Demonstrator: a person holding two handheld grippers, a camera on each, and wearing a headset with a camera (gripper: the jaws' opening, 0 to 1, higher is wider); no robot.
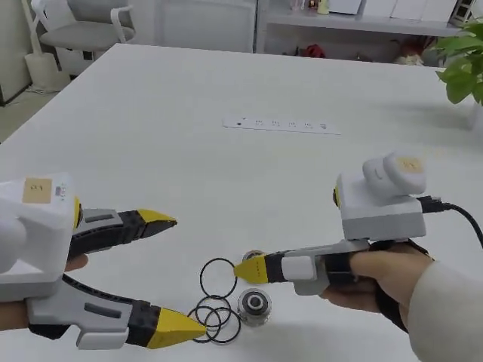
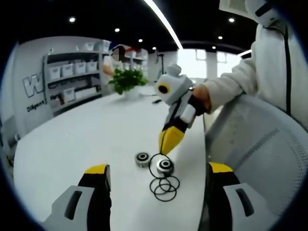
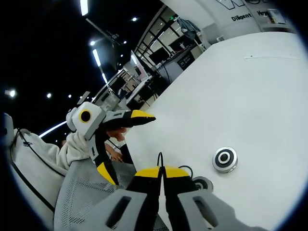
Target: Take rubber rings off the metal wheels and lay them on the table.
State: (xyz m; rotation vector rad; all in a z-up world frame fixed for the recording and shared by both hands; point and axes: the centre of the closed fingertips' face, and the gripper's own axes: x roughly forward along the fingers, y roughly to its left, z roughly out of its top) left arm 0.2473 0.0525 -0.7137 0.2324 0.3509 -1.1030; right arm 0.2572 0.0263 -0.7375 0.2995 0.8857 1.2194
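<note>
Black rubber ring (image 1: 201,277) between clenched right tongs (image 1: 240,269); left tongs (image 1: 188,274) wide apart.

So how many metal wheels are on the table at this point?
2. The near wheel sits beside the pile of loose rings; the far wheel lies just behind the tip of the right claw, which pinches a ring and partly hides it in the head view.
</note>
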